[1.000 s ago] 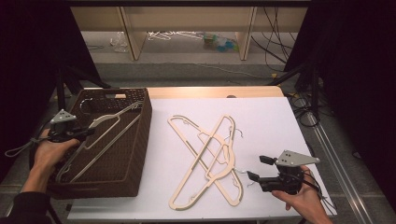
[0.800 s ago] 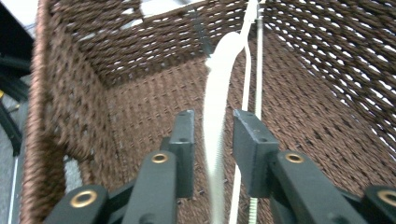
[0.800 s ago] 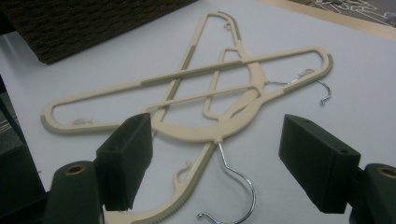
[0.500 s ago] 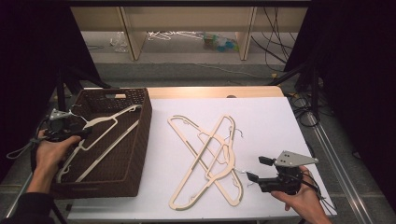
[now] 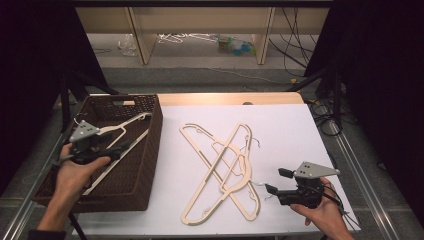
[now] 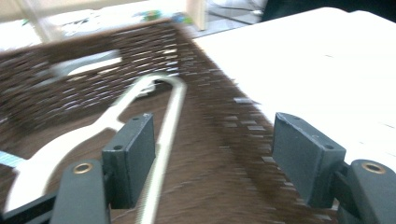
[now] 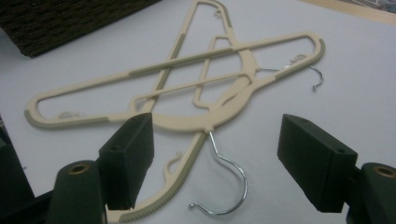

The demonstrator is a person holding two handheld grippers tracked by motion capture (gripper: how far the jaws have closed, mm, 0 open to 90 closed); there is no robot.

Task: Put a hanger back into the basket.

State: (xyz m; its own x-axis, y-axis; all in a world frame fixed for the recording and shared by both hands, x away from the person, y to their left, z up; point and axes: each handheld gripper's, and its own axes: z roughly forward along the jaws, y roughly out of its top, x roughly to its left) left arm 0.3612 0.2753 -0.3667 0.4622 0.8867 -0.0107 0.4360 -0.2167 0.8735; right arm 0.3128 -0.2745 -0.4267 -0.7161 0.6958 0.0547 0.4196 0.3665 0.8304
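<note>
A brown wicker basket (image 5: 149,160) stands at the table's left with a cream hanger (image 5: 125,122) lying slanted inside it. My left gripper (image 5: 127,146) hovers over the basket, open; in the left gripper view the hanger (image 6: 170,112) runs just under the left jaw, the gripper (image 6: 215,144) holding nothing. Three cream hangers (image 5: 225,165) lie crossed on the white table top. My right gripper (image 5: 276,181) sits open at their right end. In the right gripper view the gripper (image 7: 219,149) frames a metal hook (image 7: 226,186) of the pile (image 7: 187,88).
The white sheet (image 5: 285,130) covers the table, with a wooden strip (image 5: 225,98) at the far edge. Behind the table are wooden shelf legs and floor clutter (image 5: 235,45). Cables (image 5: 325,120) hang at the right side. The basket's corner (image 7: 70,23) lies beyond the pile.
My left gripper has shifted a little to the right over the basket and is still moving. The hanger in the basket lies much as before. The right gripper has stayed put.
</note>
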